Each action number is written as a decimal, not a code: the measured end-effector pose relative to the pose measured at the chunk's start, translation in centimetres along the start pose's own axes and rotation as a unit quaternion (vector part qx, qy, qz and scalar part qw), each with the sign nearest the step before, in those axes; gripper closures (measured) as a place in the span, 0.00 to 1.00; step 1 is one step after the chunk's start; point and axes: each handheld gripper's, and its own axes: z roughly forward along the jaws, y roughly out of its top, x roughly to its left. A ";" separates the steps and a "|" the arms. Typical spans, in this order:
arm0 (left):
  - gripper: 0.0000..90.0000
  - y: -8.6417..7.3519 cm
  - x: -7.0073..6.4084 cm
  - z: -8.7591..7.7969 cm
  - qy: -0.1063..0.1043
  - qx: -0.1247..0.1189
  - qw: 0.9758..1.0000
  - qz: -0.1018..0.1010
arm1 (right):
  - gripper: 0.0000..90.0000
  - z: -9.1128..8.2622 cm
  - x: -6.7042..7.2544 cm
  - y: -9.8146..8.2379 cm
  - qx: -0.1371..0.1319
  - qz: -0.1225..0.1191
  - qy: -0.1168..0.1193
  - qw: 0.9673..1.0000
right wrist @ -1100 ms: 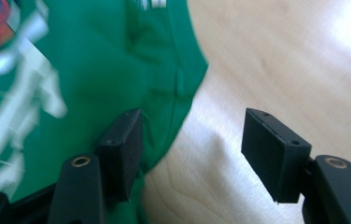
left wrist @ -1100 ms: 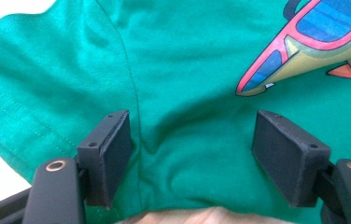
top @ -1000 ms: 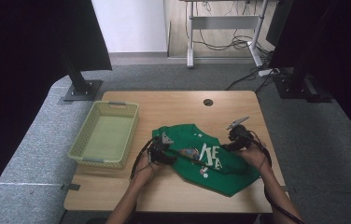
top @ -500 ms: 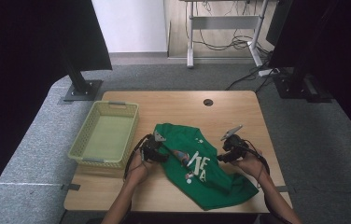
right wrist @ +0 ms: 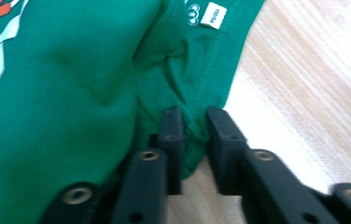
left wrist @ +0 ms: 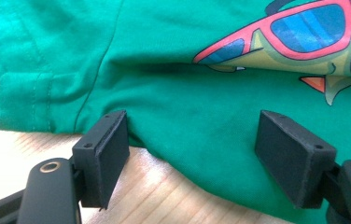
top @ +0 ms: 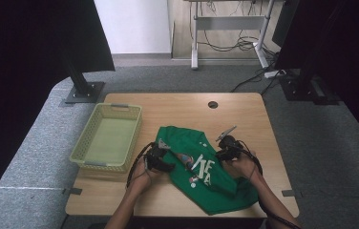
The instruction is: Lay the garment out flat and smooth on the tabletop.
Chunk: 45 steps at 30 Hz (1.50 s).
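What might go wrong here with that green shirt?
The right gripper pinches only a narrow seam fold of the green cotton T-shirt, its jaws just having closed; the cloth could slip free when pulled. The left gripper stands open over the hem, so one-sided pulling may bunch the shirt.

Right tool (right wrist: pixel 193 140) just closing, pinching green shirt's (right wrist: pixel 71 107) stitched edge, wooden table (right wrist: pixel 304 93) alongside

Green printed T-shirt (top: pixel 201 167) lies rumpled on the table.
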 end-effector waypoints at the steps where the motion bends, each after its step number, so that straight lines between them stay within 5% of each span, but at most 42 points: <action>1: 0.28 0.0 0.0 0.0 0.000 0.000 1.000 0.000 | 0.88 0.0 0.0 0.0 0.000 0.000 0.000 1.000; 3: 0.28 -0.1 0.2 -0.1 0.002 0.001 1.000 -0.003 | 0.90 -0.6 -0.5 -0.1 0.026 -0.003 -0.045 0.999; 6: 0.28 -0.2 0.5 -0.2 0.002 0.003 1.000 -0.002 | 0.90 -0.9 -0.9 -0.2 0.030 -0.001 -0.056 0.998; 8: 0.28 -0.3 0.7 -0.3 0.001 0.004 1.000 -0.001 | 0.90 -2.8 -2.7 -0.5 0.015 0.018 -0.078 0.997; 14: 0.28 -0.2 0.8 -0.2 -0.001 0.004 1.000 0.003 | 0.90 -5.5 -4.0 0.1 -0.011 0.025 -0.108 0.994; 15: 0.28 -0.2 0.8 -0.2 -0.002 0.005 1.000 0.004 | 0.90 -7.6 -4.8 1.1 -0.032 0.029 -0.133 0.990; 18: 0.28 -0.2 0.9 -0.2 -0.004 0.006 1.000 0.007 | 0.90 -8.2 -5.1 1.5 -0.039 0.028 -0.143 0.989; 19: 0.28 -0.1 0.9 -0.2 -0.005 0.007 1.000 0.008 | 0.89 -9.2 -6.1 2.6 -0.055 0.024 -0.183 0.981; 23: 0.29 -0.1 0.9 -0.2 -0.005 0.007 1.000 0.008 | 0.84 -8.5 -7.4 3.0 -0.050 0.029 -0.197 0.979; 25: 0.29 -0.3 1.1 -0.6 0.006 0.012 1.000 0.013 | 0.66 -8.0 -7.8 2.6 -0.052 0.039 -0.181 0.981; 29: 0.33 -0.3 1.1 -0.7 0.014 0.012 1.000 0.019 | 0.62 -8.0 -7.5 1.9 -0.055 0.041 -0.168 0.983; 30: 0.33 0.2 1.3 -1.2 0.015 -0.007 1.000 0.020 | 0.57 -7.6 -7.1 0.4 -0.037 0.047 -0.140 0.988; 34: 0.33 0.5 1.4 -1.3 0.014 -0.015 1.000 0.016 | 0.56 -7.2 -7.1 -0.6 -0.031 0.059 -0.120 0.991; 36: 0.35 1.4 1.9 -1.4 0.017 -0.026 0.999 0.010 | 0.55 -7.2 -7.1 -0.6 -0.031 0.059 -0.120 0.991; 37: 0.35 1.4 1.9 -1.4 0.017 -0.026 0.999 0.010 | 0.55 -6.1 -7.0 -2.0 -0.016 0.073 -0.094 0.993; 40: 0.36 2.6 2.4 -1.2 0.023 -0.036 0.999 0.006 | 0.51 -4.9 -6.7 -3.1 -0.002 0.076 -0.081 0.994; 41: 0.36 4.0 3.0 -0.5 0.027 -0.041 0.999 0.007 | 0.48 -4.9 -6.7 -3.1 -0.002 0.076 -0.081 0.994; 45: 0.37 5.6 3.5 0.9 0.031 -0.041 0.999 0.009 | 0.43 -3.3 -6.3 -3.6 -0.007 0.081 -0.065 0.995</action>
